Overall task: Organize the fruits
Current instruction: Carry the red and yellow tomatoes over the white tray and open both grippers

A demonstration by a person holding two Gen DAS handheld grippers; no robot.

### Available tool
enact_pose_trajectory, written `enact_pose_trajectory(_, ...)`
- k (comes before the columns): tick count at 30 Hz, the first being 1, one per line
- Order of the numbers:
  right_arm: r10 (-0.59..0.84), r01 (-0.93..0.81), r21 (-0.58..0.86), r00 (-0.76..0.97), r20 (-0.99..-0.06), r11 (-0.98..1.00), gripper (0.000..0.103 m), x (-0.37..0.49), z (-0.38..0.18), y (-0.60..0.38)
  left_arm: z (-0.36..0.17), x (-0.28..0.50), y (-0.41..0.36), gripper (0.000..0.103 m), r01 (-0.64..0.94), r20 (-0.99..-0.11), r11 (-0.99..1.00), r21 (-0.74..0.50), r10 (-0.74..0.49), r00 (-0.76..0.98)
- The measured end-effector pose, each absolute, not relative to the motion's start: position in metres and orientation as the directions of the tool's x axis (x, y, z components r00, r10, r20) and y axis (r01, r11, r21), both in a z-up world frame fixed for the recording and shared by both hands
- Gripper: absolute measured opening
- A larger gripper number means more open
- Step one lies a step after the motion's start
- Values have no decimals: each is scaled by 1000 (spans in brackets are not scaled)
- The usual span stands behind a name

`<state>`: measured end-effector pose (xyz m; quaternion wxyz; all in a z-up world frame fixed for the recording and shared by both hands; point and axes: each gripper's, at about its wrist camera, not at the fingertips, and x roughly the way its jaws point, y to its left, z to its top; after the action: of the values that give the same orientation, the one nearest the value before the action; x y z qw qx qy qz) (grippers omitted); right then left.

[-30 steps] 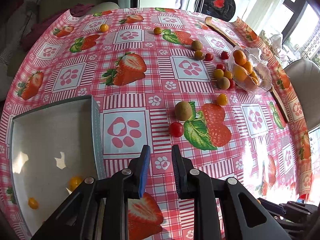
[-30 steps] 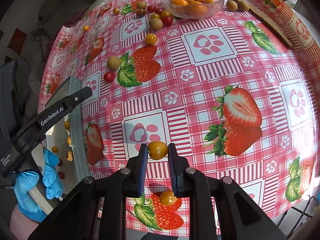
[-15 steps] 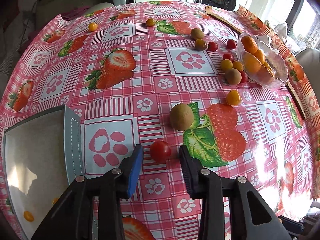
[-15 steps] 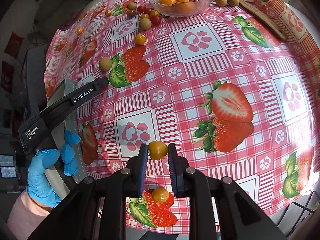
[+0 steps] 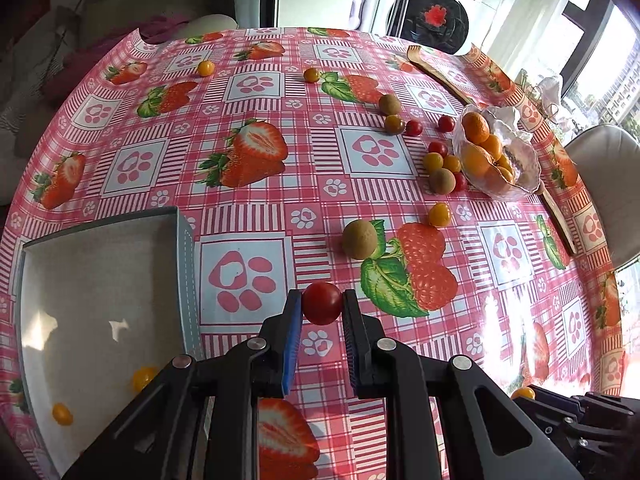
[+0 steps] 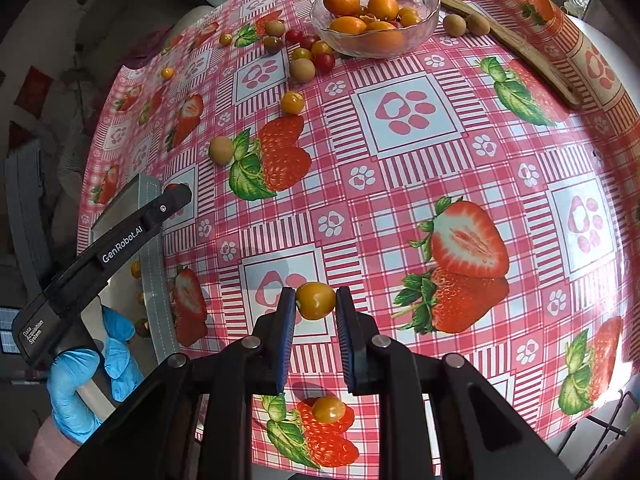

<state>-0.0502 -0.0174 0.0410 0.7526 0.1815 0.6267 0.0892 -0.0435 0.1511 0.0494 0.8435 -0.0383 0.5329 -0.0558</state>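
While both grippers sit low over the tablecloth point(image 5: 256, 120), each has a small fruit pinched between its pads. The left gripper point(image 5: 321, 312) is narrowed to the width of a red tomato point(image 5: 322, 303), which touches the blue left pad and the black right pad at the fingertips; whether it is clear of the cloth cannot be told. Just left of this gripper stands the grey tray point(image 5: 186, 264), with two yellow fruits point(image 5: 143, 377) lying in its near end. Beyond the tomato lies a brown fruit point(image 5: 359, 239), apart from the jaws, and farther right an orange one point(image 5: 439, 214). The right gripper point(image 6: 316, 304) is likewise narrowed onto a yellow-orange tomato point(image 6: 315, 300), gripped at the fingertips on both sides. Another orange fruit point(image 6: 328, 409) rests on the cloth below it, near the table edge. From the right wrist view the left gripper's body point(image 6: 120, 240), marked GenRobot.AI, reaches across the tray rim, held by a hand in a blue glove point(image 6: 80, 384). At the far side a glass bowl point(image 6: 424, 24) holds mandarins point(image 6: 342, 1), with loose red, yellow and brown fruits clustered just beside it.
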Motion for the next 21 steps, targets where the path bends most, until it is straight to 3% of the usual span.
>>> enact_pose_trajectory(9,382,12,392,198,-903,920,22,-37,52,21,74,-64,199,21,-18,-881,993,-116,-94,463)
enact_pose_trajectory(21,458,-178,431,168,-873,885,22,-5,73,123,62,-86,299,21,-162,-898,987,15,85,433)
